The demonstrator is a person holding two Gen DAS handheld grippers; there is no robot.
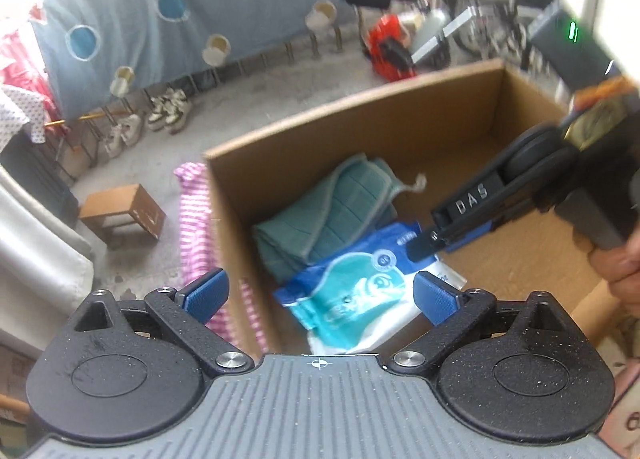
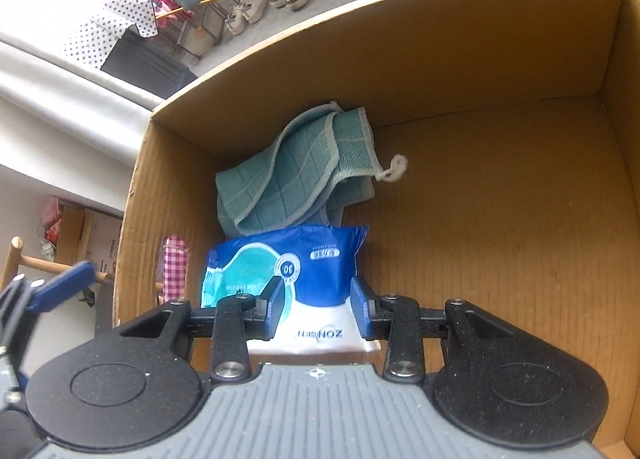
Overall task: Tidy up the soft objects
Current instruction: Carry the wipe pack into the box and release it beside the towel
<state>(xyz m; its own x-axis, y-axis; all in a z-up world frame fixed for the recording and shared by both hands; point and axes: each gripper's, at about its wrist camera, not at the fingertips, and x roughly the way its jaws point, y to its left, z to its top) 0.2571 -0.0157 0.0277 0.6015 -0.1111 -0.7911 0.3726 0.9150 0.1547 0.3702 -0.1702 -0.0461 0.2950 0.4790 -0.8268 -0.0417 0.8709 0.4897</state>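
Note:
An open cardboard box [image 1: 360, 115] [image 2: 400, 59] holds a folded teal cloth [image 1: 320, 215] [image 2: 296, 175] and a blue-and-white tissue pack [image 1: 352, 299] [image 2: 304, 263] lying in front of it. My left gripper [image 1: 320, 295] is open and empty above the box's left wall, over the pack. My right gripper [image 2: 316, 307] is open inside the box, its fingers either side of the pack's white end but not pressing it. It also shows in the left wrist view [image 1: 424, 243], just over the pack.
A pink checked cloth [image 1: 196, 227] [image 2: 176, 267] lies outside the box's left wall. A small wooden stool [image 1: 124, 215], shoes [image 1: 168, 111] and a blue hanging sheet [image 1: 192, 7] are on the concrete floor beyond. The box's right half is bare cardboard [image 2: 500, 219].

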